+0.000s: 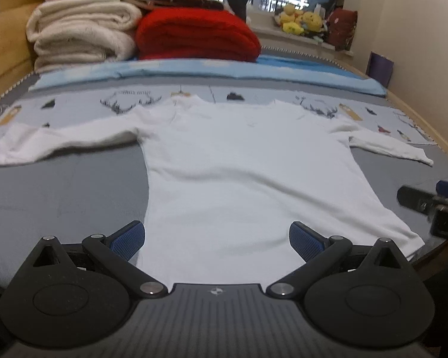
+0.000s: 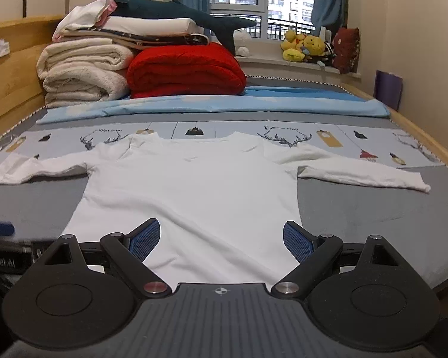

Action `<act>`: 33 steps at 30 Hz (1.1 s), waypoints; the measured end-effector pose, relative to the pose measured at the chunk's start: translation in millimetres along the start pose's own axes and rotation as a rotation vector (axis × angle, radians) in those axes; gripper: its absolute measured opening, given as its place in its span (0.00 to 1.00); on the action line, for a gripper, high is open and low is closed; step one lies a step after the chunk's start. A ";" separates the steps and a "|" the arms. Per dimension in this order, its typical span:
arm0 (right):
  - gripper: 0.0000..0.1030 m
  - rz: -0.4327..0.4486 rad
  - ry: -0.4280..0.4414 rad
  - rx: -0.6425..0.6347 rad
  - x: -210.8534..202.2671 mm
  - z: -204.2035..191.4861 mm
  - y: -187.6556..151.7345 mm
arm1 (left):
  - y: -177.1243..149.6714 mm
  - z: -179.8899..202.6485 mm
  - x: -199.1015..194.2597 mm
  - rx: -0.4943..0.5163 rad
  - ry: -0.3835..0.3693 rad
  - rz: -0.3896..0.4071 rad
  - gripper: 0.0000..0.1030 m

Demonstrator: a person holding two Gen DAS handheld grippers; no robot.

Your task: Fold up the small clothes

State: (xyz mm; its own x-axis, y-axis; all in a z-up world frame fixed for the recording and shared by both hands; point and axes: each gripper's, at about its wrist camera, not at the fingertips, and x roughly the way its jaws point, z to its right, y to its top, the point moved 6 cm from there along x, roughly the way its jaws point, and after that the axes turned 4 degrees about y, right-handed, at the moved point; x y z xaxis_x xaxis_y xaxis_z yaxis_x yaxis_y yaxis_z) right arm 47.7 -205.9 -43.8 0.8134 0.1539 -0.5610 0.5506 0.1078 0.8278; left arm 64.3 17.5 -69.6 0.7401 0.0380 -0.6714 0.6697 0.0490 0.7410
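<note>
From my left wrist view, the right gripper (image 1: 433, 205) is blurred and cut by the right edge, so I cannot see its jaws there. The shirt's (image 1: 224, 173) near hem is hidden behind the left gripper (image 1: 216, 243) body.

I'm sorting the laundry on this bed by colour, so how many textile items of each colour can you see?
White: 1, the long-sleeved shirt spread flat.
Cream: 1, the folded fleece blanket.
Red: 1, the folded blanket.
Light blue: 1, the sheet laid across the bed.
Total: 4, leaving out the mixed pile on top of the cream blanket, too stacked to count.
</note>
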 end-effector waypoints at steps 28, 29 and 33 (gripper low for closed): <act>0.87 -0.026 0.010 0.006 18.3 -4.6 -2.0 | 4.7 -11.9 16.2 0.037 0.100 0.048 1.00; 0.87 -0.019 0.002 0.008 17.7 -3.3 -1.6 | 4.8 -12.4 15.9 0.042 0.115 0.056 1.00; 0.87 -0.017 -0.002 0.039 18.8 2.1 -0.5 | 6.0 -13.3 14.4 0.047 0.127 0.072 1.00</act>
State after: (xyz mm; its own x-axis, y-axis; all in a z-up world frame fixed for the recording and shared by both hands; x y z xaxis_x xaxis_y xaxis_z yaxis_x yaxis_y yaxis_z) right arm 63.2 -205.2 -54.8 0.8043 0.1505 -0.5749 0.5711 0.0719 0.8178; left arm 78.2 31.7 -74.9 0.7750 0.1657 -0.6099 0.6191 -0.0055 0.7853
